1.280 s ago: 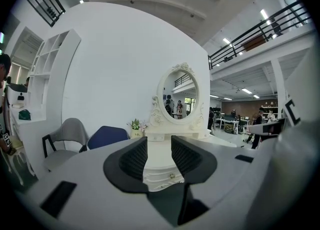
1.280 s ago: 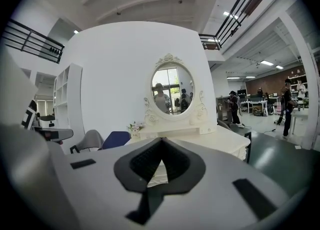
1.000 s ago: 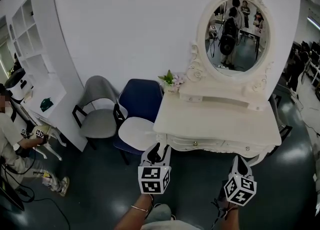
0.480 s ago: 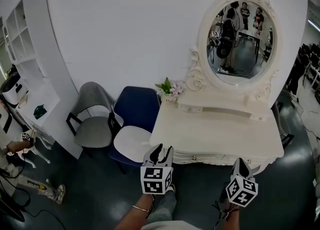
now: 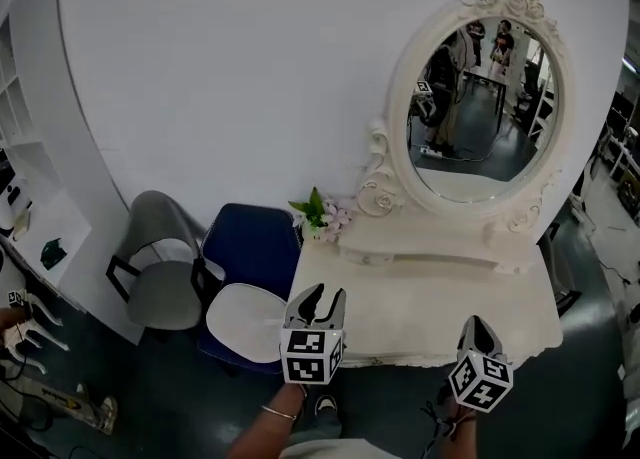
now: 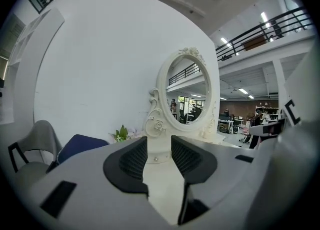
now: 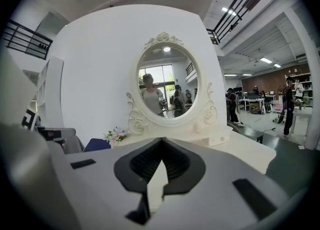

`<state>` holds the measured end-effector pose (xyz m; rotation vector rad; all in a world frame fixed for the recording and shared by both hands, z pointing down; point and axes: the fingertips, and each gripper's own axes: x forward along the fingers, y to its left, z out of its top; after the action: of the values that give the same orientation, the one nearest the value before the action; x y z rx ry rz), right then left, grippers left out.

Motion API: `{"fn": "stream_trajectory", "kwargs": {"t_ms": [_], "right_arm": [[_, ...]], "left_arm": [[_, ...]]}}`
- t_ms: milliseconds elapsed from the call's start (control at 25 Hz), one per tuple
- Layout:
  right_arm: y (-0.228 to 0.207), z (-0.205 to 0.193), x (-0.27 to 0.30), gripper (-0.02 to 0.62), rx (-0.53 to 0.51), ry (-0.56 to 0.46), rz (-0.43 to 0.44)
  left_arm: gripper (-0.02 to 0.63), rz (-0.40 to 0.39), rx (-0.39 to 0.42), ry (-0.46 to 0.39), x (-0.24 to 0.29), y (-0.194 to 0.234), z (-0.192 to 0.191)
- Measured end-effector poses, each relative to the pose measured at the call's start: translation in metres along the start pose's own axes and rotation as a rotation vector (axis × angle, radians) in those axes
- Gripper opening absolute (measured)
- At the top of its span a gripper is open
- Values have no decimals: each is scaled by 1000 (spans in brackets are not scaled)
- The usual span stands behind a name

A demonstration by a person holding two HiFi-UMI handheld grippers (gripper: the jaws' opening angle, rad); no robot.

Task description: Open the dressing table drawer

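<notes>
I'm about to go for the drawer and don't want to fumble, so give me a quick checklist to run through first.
1. Left gripper open and empty: ok, jaws apart, nothing between them.
2. Right gripper open: not ok, jaws together at the tips, empty.
3. Drawer handle in sight: cannot tell, the dressing table top hides its front in the head view.
4. Blue chair out of the way: ok, it stands left of the table.

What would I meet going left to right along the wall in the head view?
shelf → grey chair → blue chair → flowers → mirror
</notes>
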<state>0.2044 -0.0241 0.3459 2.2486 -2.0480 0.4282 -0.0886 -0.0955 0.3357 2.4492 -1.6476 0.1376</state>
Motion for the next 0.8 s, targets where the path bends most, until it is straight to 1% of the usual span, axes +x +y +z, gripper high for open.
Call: {"fn": "stream_trajectory", "kwargs": {"t_ms": [240, 440, 600, 800], "right_arm": [[6, 13, 58, 6, 11, 5, -7], [14, 19, 100, 6, 26, 11, -6], [26, 19, 121, 6, 28, 25, 8], [33, 12, 137, 6, 16, 64, 15]], "left_arm": [[153, -12, 8, 11, 59, 21, 14], [153, -18, 25, 17, 94, 38, 24], [153, -17, 23, 32, 113, 50, 23], [153, -13, 19, 52, 124, 57, 16]]}}
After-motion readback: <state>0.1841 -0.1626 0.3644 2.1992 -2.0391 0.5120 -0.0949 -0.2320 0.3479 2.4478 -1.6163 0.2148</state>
